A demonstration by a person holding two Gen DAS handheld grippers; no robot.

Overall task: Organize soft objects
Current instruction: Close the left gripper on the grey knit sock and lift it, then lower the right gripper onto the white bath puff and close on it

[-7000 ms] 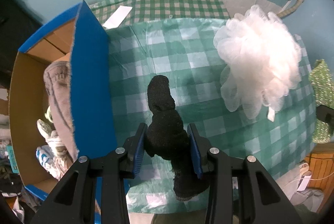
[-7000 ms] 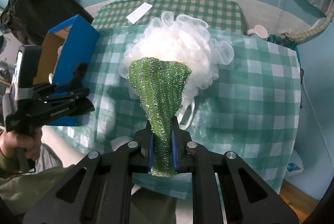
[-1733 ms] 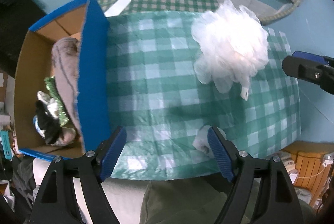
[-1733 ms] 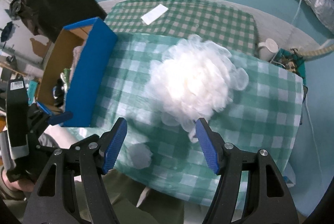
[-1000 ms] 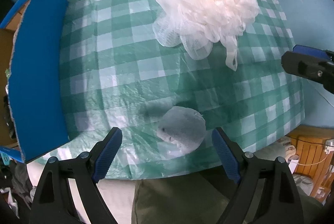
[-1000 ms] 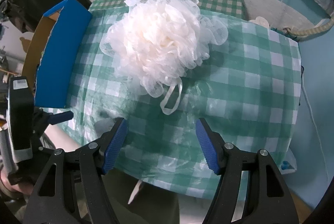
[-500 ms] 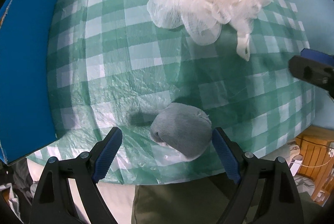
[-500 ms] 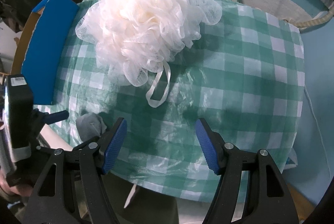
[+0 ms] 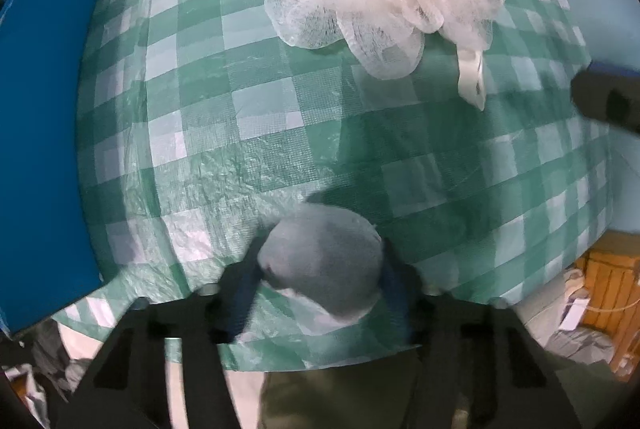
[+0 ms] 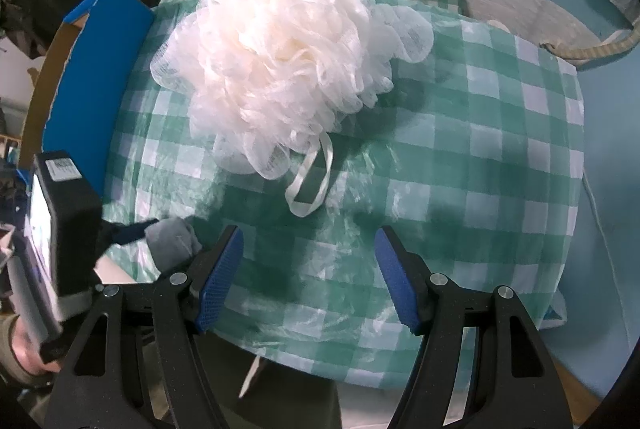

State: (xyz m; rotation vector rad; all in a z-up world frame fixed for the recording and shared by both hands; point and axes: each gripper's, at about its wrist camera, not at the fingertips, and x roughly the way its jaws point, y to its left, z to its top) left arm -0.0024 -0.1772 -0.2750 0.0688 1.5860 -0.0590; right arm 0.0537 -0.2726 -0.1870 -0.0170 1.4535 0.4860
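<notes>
Grey sock ball (image 9: 320, 261) sits at the near edge of a table (image 9: 248, 133) covered in green checked plastic cloth. Left hand-held gripper (image 9: 318, 279) points straight down over it; its jaws have just been closing and now press both sides of the ball. White loofah (image 10: 280, 65) lies at the far middle of the table, its ribbon loop (image 10: 310, 181) trailing nearward. Blue box (image 10: 92, 89) stands at the left edge. Right hand-held gripper (image 10: 308, 271) hovers wide and empty above the near cloth, right of the sock ball
</notes>
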